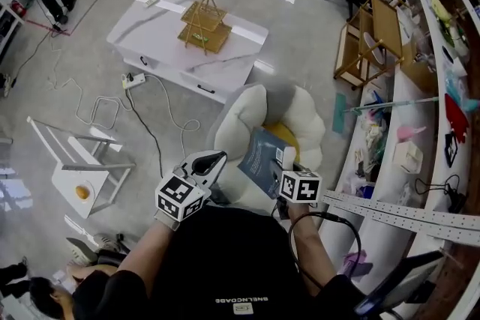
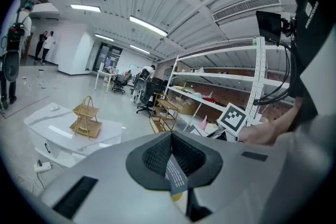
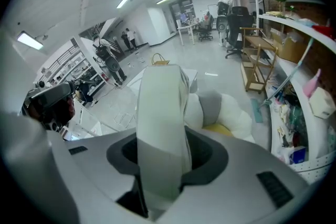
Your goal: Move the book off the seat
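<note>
The right hand-held gripper (image 1: 283,161) clamps the blue-grey paperback book (image 1: 261,157), which hangs above the white cushioned seat (image 1: 241,116). The left hand-held gripper (image 1: 216,161) pinches only its thin edge. Risk: that edge may slip or tear, and the book would swing and drop back.

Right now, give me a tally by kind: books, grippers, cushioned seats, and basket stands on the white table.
Books: 1, the book
Grippers: 2, left gripper and right gripper, both shut on the book
Cushioned seats: 1, the seat
Basket stands: 1, the basket stand on the white table
Total: 5
</note>
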Available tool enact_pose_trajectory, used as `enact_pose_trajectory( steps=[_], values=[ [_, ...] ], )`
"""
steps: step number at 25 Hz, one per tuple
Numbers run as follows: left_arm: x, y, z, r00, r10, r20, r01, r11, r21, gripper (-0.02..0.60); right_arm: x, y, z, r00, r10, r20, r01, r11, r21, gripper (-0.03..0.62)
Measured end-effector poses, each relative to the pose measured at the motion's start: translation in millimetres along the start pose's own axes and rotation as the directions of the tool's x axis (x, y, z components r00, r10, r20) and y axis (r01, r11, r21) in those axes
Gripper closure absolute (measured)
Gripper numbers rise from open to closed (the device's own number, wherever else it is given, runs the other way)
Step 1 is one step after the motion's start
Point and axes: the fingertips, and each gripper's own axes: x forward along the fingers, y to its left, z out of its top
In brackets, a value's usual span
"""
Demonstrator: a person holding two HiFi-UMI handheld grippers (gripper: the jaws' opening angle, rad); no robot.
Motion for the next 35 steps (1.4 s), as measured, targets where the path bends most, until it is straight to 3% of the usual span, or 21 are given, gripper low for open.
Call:
enact_pose_trajectory(
  steps=[9, 17, 25, 35],
  values=[
    [-4, -6, 11, 0.999, 0.03, 0.025, -0.03, 1.0, 0.007, 0.575, -1, 2, 15, 0.999, 0.029, 0.026, -0.028, 0.999, -0.016, 0.421],
    [0, 15, 19, 0.999, 0.04, 0.035, -0.04, 0.999, 0.0, 0.575, 14, 7, 29, 1.0, 0.025, 0.012, -0.025, 0.999, -0.044, 0.421],
    [5, 63, 38, 1.0, -0.005, 0.018, 0.004, 0.999, 0.032, 0.575, 35, 19, 64, 0.999, -0.013, 0.035, 0.013, 1.0, -0.012, 0.421],
    [-18, 163, 79, 0.999, -0.039, 0.019, 0.038, 0.998, 0.04, 0.575, 74, 60, 112, 0.996, -0.081, 0.034, 0.078, 0.995, 0.069, 0.421]
  ],
)
